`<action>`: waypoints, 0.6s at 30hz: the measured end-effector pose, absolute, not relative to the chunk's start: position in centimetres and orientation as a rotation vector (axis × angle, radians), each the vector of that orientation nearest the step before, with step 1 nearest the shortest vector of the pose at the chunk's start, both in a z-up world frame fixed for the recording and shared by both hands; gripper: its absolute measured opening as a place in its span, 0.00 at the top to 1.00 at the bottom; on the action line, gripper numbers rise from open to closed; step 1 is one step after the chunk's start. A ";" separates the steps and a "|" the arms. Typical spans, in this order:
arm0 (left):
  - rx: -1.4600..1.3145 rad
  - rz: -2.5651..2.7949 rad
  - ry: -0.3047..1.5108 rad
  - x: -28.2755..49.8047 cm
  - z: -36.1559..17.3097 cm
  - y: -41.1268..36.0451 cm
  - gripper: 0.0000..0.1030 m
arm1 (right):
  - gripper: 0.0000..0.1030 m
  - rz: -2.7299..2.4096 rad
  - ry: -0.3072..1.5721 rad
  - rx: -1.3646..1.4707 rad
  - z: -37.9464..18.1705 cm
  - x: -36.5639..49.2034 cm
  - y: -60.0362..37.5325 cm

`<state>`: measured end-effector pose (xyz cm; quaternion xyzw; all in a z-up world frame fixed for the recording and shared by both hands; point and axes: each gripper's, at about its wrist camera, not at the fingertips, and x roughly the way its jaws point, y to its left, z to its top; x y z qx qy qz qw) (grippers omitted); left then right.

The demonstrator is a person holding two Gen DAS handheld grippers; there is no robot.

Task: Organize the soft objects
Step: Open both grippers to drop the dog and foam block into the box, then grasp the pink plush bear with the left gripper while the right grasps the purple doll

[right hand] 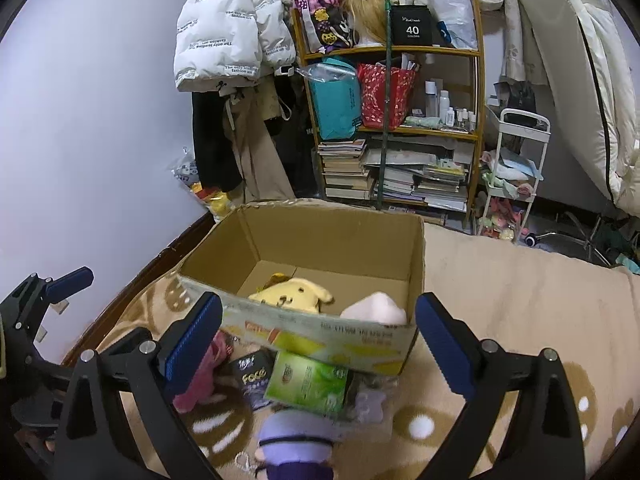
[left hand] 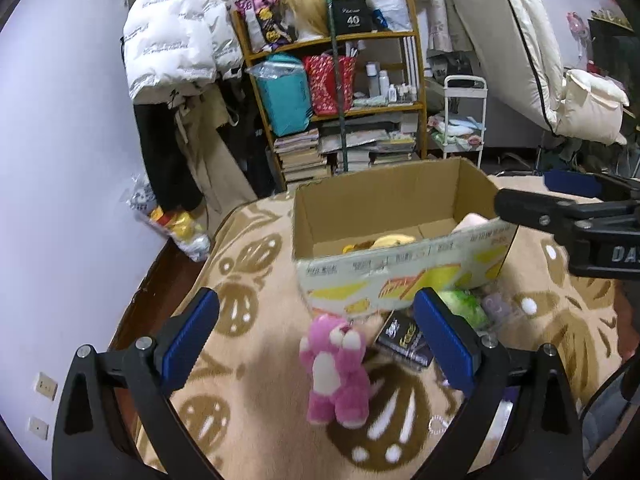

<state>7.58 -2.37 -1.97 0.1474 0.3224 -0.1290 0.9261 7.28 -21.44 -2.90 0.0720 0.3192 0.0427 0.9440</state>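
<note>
Purple plush (right hand: 294,440) only in right view, pink bear (left hand: 338,368) between left hand-held gripper (left hand: 316,344) fingers, both hand-held grippers spread apart.

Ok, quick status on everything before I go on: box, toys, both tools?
cardboard box: open, upright on the blanket.
yellow plush: inside the box.
pale pink plush: inside the box.
pink bear plush: on the blanket, outside the box, ungrasped.
purple plush: on the blanket, outside the box.
green pack: lying against the box front.
left tool: open, empty.
right tool: open, empty.
</note>
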 end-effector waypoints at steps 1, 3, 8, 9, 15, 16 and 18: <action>0.294 -0.260 0.686 7.5 -2.0 -2.1 0.06 | 0.02 0.088 0.657 0.146 -2.8 6.9 -21.4; 0.286 -0.256 0.723 7.1 -2.1 -1.8 0.06 | 0.02 0.087 0.669 0.150 -2.6 6.3 -21.5; 0.294 -0.242 0.749 6.1 -2.2 -1.2 0.06 | 0.02 0.084 0.701 0.195 -2.7 4.7 -21.8; 0.294 -0.238 0.752 5.9 -2.2 -1.0 0.06 | 0.02 0.085 0.706 0.199 -2.8 4.6 -21.8; 0.266 -0.238 0.821 6.4 -2.9 -0.5 0.06 | 0.02 0.079 0.759 0.185 -3.7 4.4 -21.3; 0.264 -0.238 0.834 6.6 -3.2 -0.4 0.06 | 0.02 0.076 0.777 0.189 -4.0 4.6 -21.2; 0.264 -0.237 0.852 7.0 -3.6 -0.4 0.06 | 0.02 0.074 0.795 0.202 -4.6 4.8 -21.2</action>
